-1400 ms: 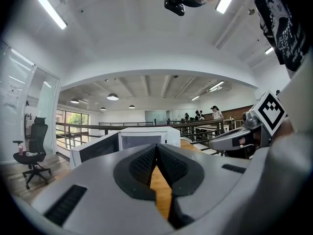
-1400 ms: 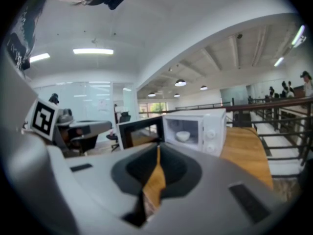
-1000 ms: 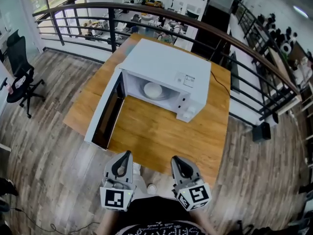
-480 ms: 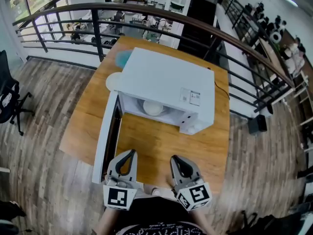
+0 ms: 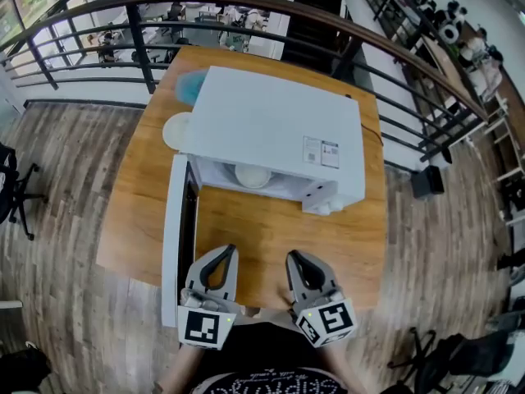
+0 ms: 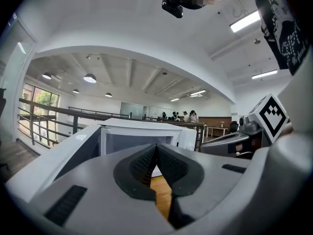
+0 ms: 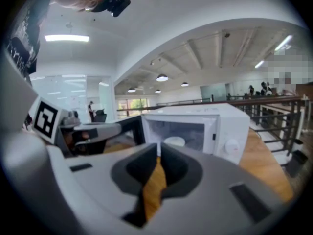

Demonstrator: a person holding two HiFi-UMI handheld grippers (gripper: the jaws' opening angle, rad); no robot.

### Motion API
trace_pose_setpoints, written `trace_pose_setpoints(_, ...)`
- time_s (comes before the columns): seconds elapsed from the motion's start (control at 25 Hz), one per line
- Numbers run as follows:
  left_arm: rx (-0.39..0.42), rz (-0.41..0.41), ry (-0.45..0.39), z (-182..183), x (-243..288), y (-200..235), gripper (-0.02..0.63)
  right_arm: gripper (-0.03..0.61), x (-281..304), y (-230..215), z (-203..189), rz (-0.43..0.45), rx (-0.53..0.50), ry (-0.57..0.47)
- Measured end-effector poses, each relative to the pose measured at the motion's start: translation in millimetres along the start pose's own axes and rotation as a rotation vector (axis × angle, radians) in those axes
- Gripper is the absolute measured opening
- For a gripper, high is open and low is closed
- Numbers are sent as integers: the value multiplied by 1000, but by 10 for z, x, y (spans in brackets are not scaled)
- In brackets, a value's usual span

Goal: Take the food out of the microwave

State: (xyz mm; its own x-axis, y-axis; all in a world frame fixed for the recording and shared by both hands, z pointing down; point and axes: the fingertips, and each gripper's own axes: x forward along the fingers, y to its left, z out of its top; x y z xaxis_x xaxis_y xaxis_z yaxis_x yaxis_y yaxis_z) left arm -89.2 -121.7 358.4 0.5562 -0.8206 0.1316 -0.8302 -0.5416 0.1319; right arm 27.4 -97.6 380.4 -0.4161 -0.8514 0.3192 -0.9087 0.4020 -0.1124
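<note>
Ahead of the left gripper (image 5: pixel 224 253) and right gripper (image 5: pixel 295 258), we find the microwave (image 5: pixel 271 130) nearer than a second ago and seen more from above. Both grippers now sit over the table (image 5: pixel 271 236) edge. Each has its jaws together on nothing. The cavity holds a white bowl (image 5: pixel 253 175), well beyond both tips. Its door (image 5: pixel 172 236) stands open just left of the left gripper. The bowl looks round, so we see no long axis.
</note>
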Motion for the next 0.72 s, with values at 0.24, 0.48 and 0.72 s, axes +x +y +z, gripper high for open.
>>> trace_pose_setpoints(0.24, -12, -4, 13, -58, 47, 24, 34, 37, 39, 30, -58, 7, 8, 18)
trace_pose_setpoints(0.48, -2, 14, 26, -76, 98, -31, 34, 38, 38, -114, -25, 7, 19, 5)
trace_pose_setpoints(0.72, 19, 36, 21, -12, 195, -158, 34, 38, 22, -296, 60, 30, 17, -14)
